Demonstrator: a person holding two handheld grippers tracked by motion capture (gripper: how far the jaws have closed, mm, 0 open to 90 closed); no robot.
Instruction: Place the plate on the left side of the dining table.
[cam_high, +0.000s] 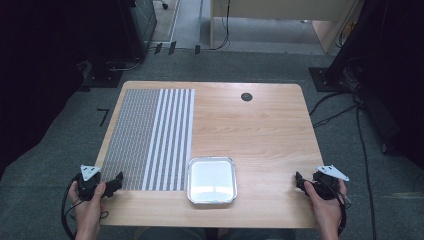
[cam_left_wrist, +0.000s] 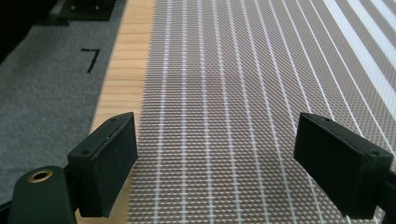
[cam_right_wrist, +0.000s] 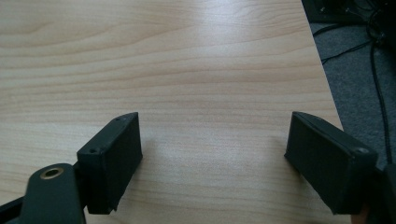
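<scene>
We hold the left gripper (cam_high: 114, 184) wide and empty over the woven striped placemat (cam_high: 150, 137), lying lengthwise away from us, left of the square metal tray (cam_high: 211, 180); the right gripper (cam_high: 301, 181) gapes right of it.

Can't see my forearms past bottom edge in high view. Left tool (cam_high: 111, 184): mat (cam_high: 150, 137) runs off frame on three sides beyond its jaws in left gripper view, weave ahead blurs. Right tool (cam_high: 303, 182): desk (cam_right_wrist: 187, 60) cut off ahead. Small dark disc (cam_high: 246, 96) far ahead of both tools too small to identify.
</scene>
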